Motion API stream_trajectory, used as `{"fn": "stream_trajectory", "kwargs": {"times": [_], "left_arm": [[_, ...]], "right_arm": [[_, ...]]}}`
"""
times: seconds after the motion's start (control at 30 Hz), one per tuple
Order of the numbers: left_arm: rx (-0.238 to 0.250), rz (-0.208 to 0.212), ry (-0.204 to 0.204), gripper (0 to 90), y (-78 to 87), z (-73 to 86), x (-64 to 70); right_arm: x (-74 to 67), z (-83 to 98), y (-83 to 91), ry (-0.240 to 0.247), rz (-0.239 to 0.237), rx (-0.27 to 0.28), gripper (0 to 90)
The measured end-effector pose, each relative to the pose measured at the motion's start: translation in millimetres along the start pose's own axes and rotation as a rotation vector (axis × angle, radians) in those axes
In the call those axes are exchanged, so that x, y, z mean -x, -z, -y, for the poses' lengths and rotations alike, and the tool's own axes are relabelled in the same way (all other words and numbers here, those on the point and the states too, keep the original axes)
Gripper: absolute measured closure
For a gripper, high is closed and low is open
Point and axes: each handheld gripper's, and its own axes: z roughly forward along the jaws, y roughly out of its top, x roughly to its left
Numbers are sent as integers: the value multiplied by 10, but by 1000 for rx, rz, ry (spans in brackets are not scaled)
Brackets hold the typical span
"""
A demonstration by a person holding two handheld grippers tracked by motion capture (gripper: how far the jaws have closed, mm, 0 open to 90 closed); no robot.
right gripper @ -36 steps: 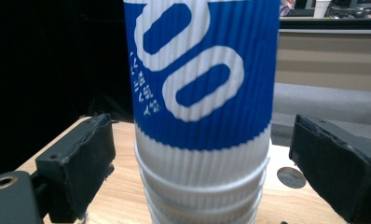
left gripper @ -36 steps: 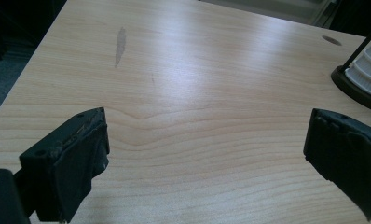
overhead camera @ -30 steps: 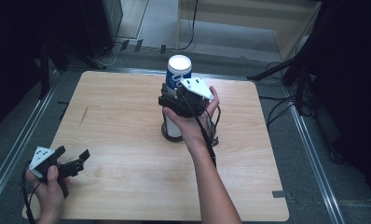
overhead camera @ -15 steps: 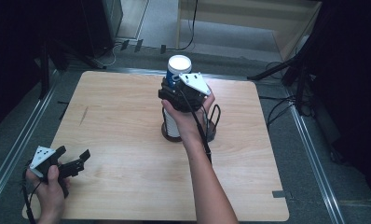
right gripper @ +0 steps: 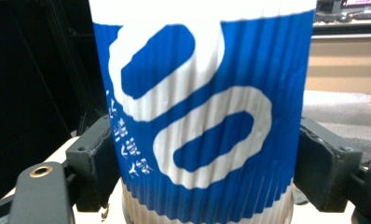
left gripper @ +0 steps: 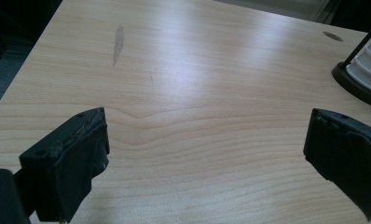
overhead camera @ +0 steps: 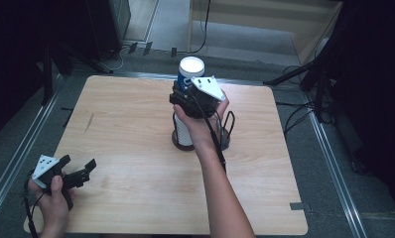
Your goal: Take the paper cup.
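Blue-and-white paper cup tops a stack of white cups in a black wire holder mid-table; the right gripper has just been closing, its jaws pressing the cup's sides. Left gripper hovers open over bare wooden table, well apart

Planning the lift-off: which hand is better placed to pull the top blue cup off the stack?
The right. The right gripper has just closed its jaws on the blue cup atop the stack. The left gripper hangs open at the table's near left corner.
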Motion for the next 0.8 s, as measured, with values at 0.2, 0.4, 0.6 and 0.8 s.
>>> {"fn": "stream_trajectory", "kwargs": {"times": [0.2,0.4,0.6,0.8], "left_arm": [[-1,1,1,10,-2,-1,-1],[-3,1,-1,10,-3,-1,0],[-5,2,-4,10,-5,-2,1],[-6,1,-4,10,-5,-3,2]], "right_arm": [[-7,-63,21,-3,2,13,186],[-16,-168,50,3,4,38,189],[-32,-298,85,17,7,67,194],[-49,-370,106,29,9,86,196]]}}
